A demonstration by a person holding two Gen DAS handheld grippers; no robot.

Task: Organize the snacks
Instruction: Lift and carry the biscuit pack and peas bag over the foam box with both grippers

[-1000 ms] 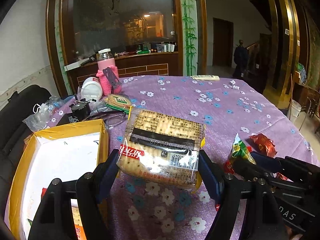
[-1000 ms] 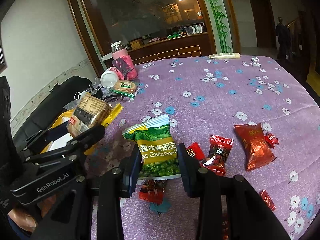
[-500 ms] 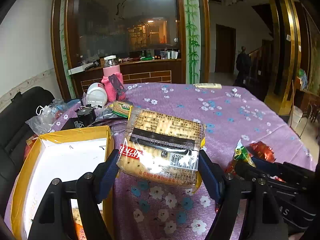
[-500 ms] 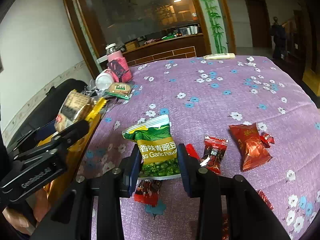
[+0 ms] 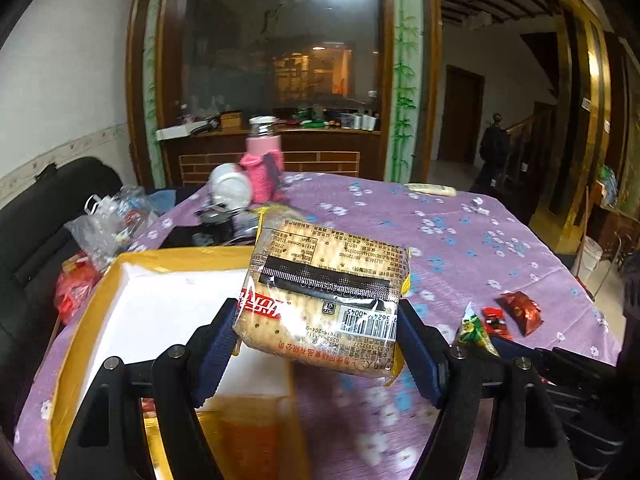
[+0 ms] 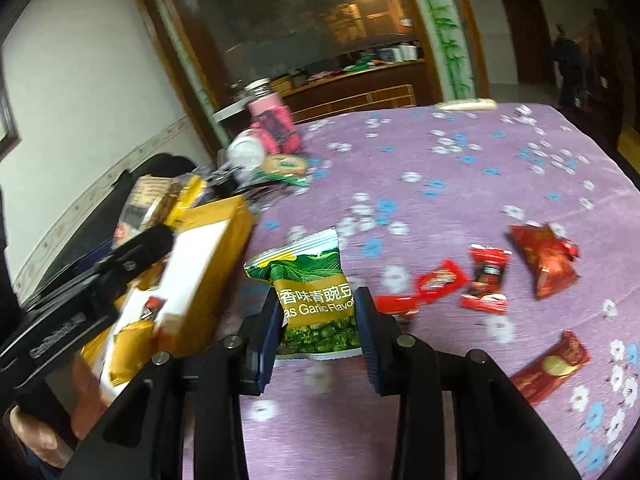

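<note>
The left gripper (image 5: 316, 344) clamps the cracker pack (image 5: 324, 300) crosswise, just beside the box (image 5: 92, 300) on its left; the right gripper (image 6: 318, 340) pinches the pea packet (image 6: 312, 300), farther off.

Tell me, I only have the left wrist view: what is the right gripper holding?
Observer: The right gripper is shut on a green pea packet, garlic flavour by its label.
Operator: Is the packet off the table?
Observer: It looks lifted clear of the purple cloth, though blur makes that hard to confirm.
Operator: I see two or three red sweets. Are there more?
Observer: Yes, five red wrappers lie to its right, including a red-and-gold one nearest the camera.
Operator: Anything in the box I cannot see?
Observer: A yellow packet lies at the near end of the box.
</note>
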